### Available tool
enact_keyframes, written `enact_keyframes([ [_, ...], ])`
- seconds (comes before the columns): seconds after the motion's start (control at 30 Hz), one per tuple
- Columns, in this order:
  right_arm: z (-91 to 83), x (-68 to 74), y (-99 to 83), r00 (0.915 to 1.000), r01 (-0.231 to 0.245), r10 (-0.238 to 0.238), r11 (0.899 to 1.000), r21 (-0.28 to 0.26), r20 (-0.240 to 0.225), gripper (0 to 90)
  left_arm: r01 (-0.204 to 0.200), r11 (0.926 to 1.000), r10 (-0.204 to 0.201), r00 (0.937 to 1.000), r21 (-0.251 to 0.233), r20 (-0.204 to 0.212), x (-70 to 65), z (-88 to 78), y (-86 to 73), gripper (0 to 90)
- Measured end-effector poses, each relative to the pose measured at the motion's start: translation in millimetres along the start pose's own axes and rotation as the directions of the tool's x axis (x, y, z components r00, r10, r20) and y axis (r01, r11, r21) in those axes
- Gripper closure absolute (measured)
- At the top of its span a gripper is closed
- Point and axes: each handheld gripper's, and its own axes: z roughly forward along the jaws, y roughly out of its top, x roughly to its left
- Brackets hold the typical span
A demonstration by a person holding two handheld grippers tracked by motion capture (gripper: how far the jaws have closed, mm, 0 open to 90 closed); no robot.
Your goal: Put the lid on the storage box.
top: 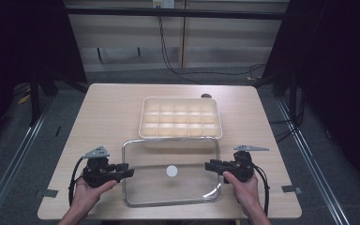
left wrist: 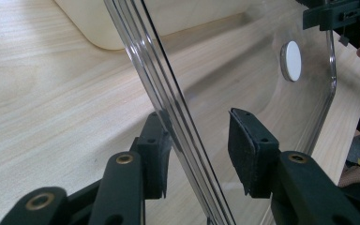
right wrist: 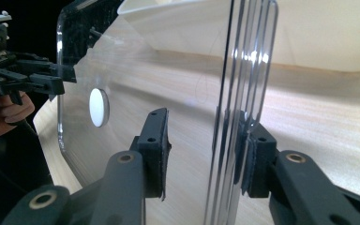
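High view: clear rectangular plastic lid (top: 171, 172) flat on pale wooden table (top: 108, 112), just before cream compartment tray (top: 180, 118), left gripper (top: 127, 172) and right gripper (top: 209, 165) straddling opposite lid rims, jaws apart, not clamped.

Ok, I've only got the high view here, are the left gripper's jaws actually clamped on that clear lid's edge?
Observer: No. In the left gripper view the clear lid has its rim between the jaws of the left gripper, close against one pad, with a clear gap to the other.
Operator: And the right one?
Observer: Much the same. The right gripper has the rim at one pad, and the other pad stands off it.
Operator: Anything about that rim I can't see from up here?
Observer: Up close it shows several parallel ridges running along the edge.
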Motion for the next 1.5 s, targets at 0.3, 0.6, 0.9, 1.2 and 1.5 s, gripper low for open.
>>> enact_keyframes([
  [0.3, -6.7, 0.0, 4.9, 1.0, -0.004, 0.004, 0.999, -0.034, 0.006, 62.5, -0.011, 0.9998, 0.011, 0.9999, -0.015, -0.014, -0.9, 2.0, 13.0, 62.4],
  [0.6, -16.7, 3.8, 8.5, 1.0, -0.003, 0.004, 0.997, -0.081, 0.004, 64.3, -0.014, 0.9993, 0.014, 0.9999, -0.035, -0.004, -2.6, -1.7, 19.5, 67.4],
  [0.9, -19.2, 6.1, 13.0, 0.9998, 0.011, -0.009, 0.996, -0.091, 0.016, 64.1, -0.019, 0.9994, 0.019, 0.9998, -0.028, -0.008, -3.7, -0.6, 23.4, 67.8],
  [1.2, -24.1, 4.8, 17.6, 0.9996, 0.014, -0.011, 0.995, -0.102, 0.024, 63.6, -0.032, 0.9991, 0.032, 0.9995, -0.029, -0.002, -5.5, 0.3, 28.3, 68.7],
  [1.5, -27.5, 5.2, 22.9, 0.9995, 0.015, -0.012, 0.993, -0.119, 0.031, 62.6, -0.038, 0.9982, 0.038, 0.9993, -0.047, -0.005, -10.4, -3.0, 37.6, 69.2],
])
